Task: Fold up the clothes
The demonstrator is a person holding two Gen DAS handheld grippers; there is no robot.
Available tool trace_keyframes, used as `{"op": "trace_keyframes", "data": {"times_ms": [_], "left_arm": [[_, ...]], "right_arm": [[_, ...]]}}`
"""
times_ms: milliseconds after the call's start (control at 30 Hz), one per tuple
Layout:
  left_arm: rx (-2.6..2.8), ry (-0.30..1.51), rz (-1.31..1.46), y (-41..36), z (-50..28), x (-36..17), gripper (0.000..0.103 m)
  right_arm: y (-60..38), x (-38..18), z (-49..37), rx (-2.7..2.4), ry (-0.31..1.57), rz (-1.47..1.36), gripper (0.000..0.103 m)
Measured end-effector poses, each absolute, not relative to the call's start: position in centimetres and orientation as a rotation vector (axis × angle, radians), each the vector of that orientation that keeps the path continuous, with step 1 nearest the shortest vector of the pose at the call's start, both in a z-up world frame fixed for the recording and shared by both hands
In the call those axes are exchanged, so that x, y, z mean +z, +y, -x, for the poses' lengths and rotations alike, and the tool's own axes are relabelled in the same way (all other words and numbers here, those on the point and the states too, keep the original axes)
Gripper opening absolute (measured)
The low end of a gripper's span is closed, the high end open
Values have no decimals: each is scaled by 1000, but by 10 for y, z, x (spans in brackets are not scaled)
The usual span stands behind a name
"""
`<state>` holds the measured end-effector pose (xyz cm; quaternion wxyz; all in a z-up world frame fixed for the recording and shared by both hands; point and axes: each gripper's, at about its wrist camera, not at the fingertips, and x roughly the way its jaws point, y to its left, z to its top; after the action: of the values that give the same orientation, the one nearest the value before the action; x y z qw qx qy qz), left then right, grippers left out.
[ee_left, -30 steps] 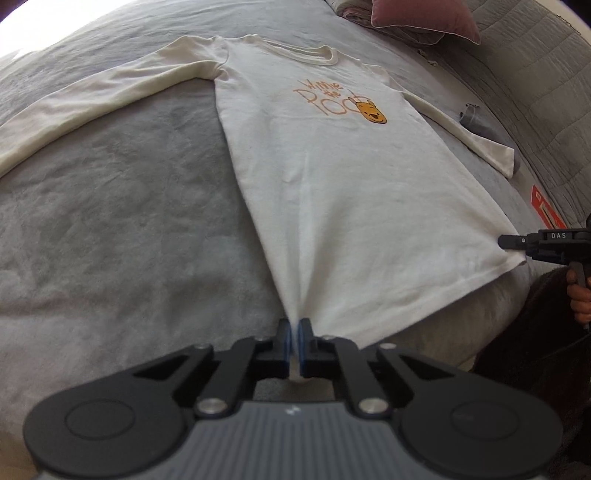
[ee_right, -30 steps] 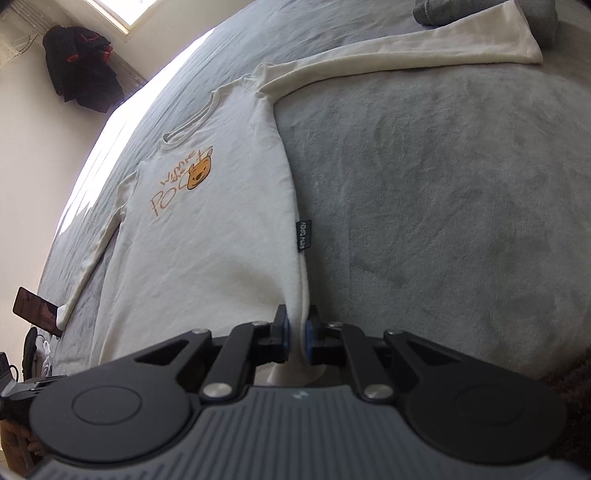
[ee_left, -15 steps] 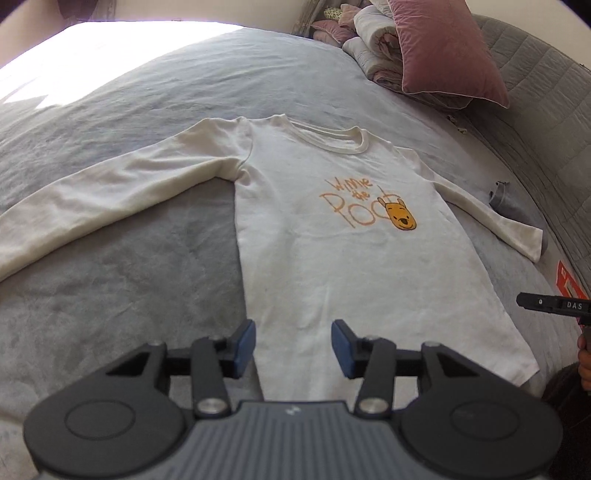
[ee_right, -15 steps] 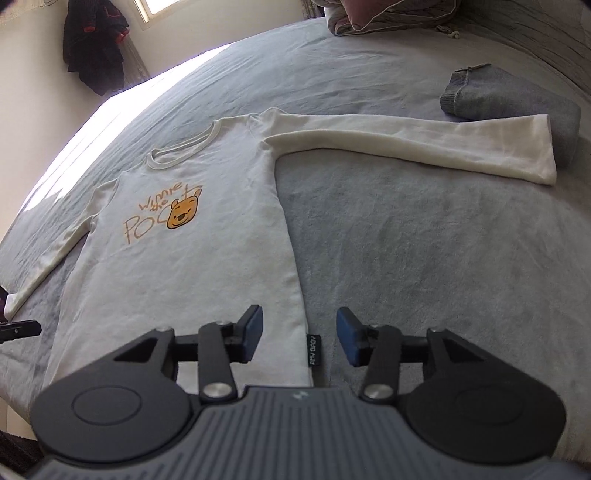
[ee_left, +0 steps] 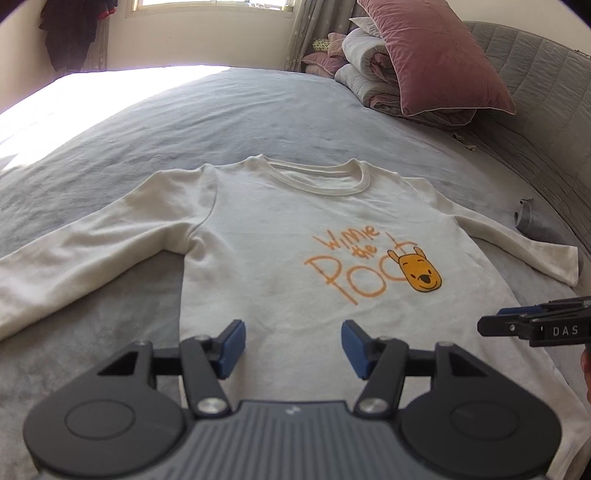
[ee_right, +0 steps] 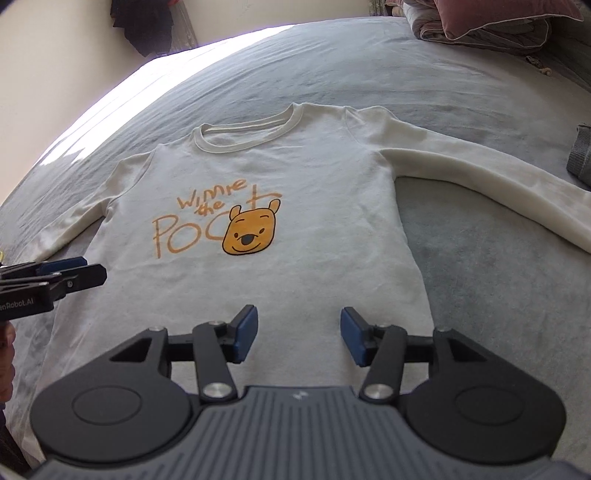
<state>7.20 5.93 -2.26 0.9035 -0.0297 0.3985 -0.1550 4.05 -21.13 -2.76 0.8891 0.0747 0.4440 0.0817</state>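
Observation:
A cream long-sleeved shirt [ee_left: 280,236] with an orange bear print [ee_right: 251,232] lies flat and face up on the grey bed [ee_left: 221,118], both sleeves spread out to the sides. My left gripper [ee_left: 292,330] hovers over the shirt's lower left part. Its jaws are opening and nothing is between them. My right gripper [ee_right: 299,315] hovers over the lower right part, its jaws also opening and empty. Each gripper shows from the side in the other's view: the right gripper [ee_left: 491,325] at the right edge, the left gripper [ee_right: 92,273] at the left edge.
A pink pillow [ee_left: 436,55] rests on folded quilts [ee_left: 365,77] against the grey quilted headboard [ee_left: 546,92]. A folded grey garment [ee_right: 580,155] lies by the right sleeve's cuff. Dark clothes [ee_right: 147,22] hang on the far wall.
Both grippers were shut on the shirt's bottom hem corners. They have let go, opened, and moved in over the shirt's lower body, tilting up to face the chest and collar.

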Motion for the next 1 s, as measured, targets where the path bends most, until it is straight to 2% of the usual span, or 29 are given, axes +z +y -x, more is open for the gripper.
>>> {"op": "trace_keyframes", "data": {"times_ms": [233, 433, 1000], "left_arm": [[-287, 853, 53, 56, -77, -27, 61], [-220, 809, 123, 55, -87, -16, 65], [-175, 723, 69, 48, -89, -16, 67]], "right_arm": [[-243, -15, -52, 102, 882, -193, 55], [-292, -7, -54, -37, 799, -303, 64], [-412, -21, -21, -313, 706, -623, 68]]}}
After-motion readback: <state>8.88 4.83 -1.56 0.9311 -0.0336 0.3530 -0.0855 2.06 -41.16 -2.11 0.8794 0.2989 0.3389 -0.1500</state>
